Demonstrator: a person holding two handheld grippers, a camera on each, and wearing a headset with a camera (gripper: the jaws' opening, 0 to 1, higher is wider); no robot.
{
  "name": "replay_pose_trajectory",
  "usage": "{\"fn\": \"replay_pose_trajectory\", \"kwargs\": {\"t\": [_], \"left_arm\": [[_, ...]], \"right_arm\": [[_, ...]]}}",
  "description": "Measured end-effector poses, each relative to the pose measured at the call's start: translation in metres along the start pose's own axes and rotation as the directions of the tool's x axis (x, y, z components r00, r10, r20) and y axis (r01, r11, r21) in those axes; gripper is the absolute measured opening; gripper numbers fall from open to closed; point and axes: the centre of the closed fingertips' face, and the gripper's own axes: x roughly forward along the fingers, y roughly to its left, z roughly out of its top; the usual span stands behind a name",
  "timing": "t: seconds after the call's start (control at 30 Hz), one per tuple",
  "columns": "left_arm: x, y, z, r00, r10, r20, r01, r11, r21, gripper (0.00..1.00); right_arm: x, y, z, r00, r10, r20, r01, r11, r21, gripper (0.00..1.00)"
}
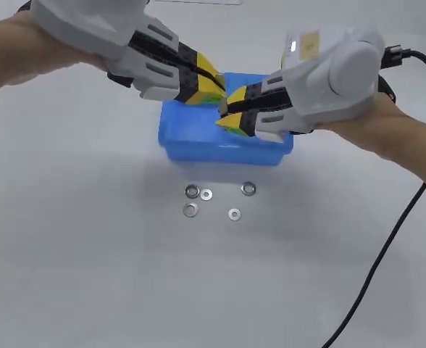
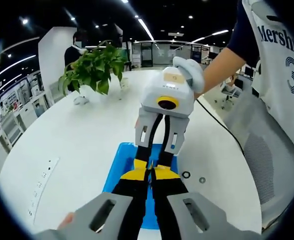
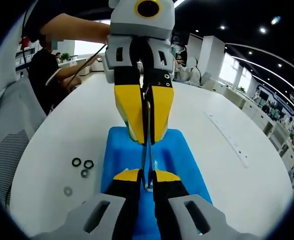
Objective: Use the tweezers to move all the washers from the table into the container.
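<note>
A blue container (image 1: pixel 198 148) stands at the table's middle. In front of it several metal washers (image 1: pixel 206 194) lie loose on the white table. My left gripper (image 1: pixel 216 85) and right gripper (image 1: pixel 224 112) meet tip to tip above the container. In the right gripper view thin tweezers (image 3: pixel 146 150) run from my right gripper (image 3: pixel 147 176) up into the left gripper (image 3: pixel 147 127), both shut on them over the container (image 3: pixel 179 155). Washers (image 3: pixel 85 173) lie to its left. The left gripper view has my left gripper (image 2: pixel 149 173) facing the right one, with washers (image 2: pixel 186 174) beside the container (image 2: pixel 118 170).
A black cable (image 1: pixel 387 246) trails from the right gripper across the table's right side. A potted plant (image 2: pixel 94 70) stands at the table's far end. A flat power strip (image 3: pixel 227 137) lies on the tabletop. A person in a jersey (image 2: pixel 279 75) stands beside the table.
</note>
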Motion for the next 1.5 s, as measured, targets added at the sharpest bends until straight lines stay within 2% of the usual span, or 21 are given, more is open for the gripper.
{"fn": "replay_pose_trajectory", "kwargs": {"t": [0.2,0.43,0.57,0.63,0.7,0.83,1.2,1.33,1.5], "left_arm": [[0.005,-0.002,-0.002,0.9999,-0.011,-0.007,0.011,1.000,-0.005,0.06],[0.006,0.000,0.000,1.0000,-0.002,-0.004,0.002,1.000,-0.004,0.06],[0.006,-0.001,0.000,1.0000,-0.003,-0.008,0.003,1.000,0.002,0.06],[0.006,-0.001,0.001,1.0000,-0.002,-0.008,0.003,1.000,0.007,0.06],[0.007,-0.001,0.001,0.9999,-0.001,-0.011,0.001,1.000,0.016,0.06],[0.006,-0.004,0.002,0.9999,-0.004,-0.017,0.005,1.000,0.026,0.06],[-0.007,-0.004,0.015,0.9998,0.021,0.000,-0.021,0.998,0.054,0.06],[-0.011,-0.009,0.018,0.9997,0.022,-0.006,-0.022,0.998,0.065,0.06],[-0.020,-0.017,0.027,0.9994,0.033,0.006,-0.033,0.996,0.079,0.06]], "right_arm": [[0.001,0.000,-0.008,0.9999,0.005,-0.009,-0.004,1.000,0.013,0.10],[-0.002,-0.002,-0.008,1.0000,-0.008,-0.005,0.008,1.000,0.026,0.11],[-0.003,-0.005,-0.003,0.9996,-0.022,0.014,0.022,0.999,0.042,0.17],[-0.004,-0.005,0.000,0.9995,-0.020,0.027,0.019,0.999,0.036,0.16],[-0.004,-0.001,0.000,0.9997,0.004,0.025,-0.005,0.999,0.044,0.11],[-0.003,0.000,0.001,0.9998,-0.002,0.022,0.002,1.000,0.025,0.11],[-0.011,-0.002,0.018,0.9983,-0.028,0.051,0.027,1.000,0.010,0.10],[-0.013,0.003,0.023,0.9985,-0.025,0.048,0.025,1.000,-0.004,0.10],[-0.021,0.007,0.029,0.9978,-0.033,0.057,0.034,0.999,-0.010,0.08]]}}
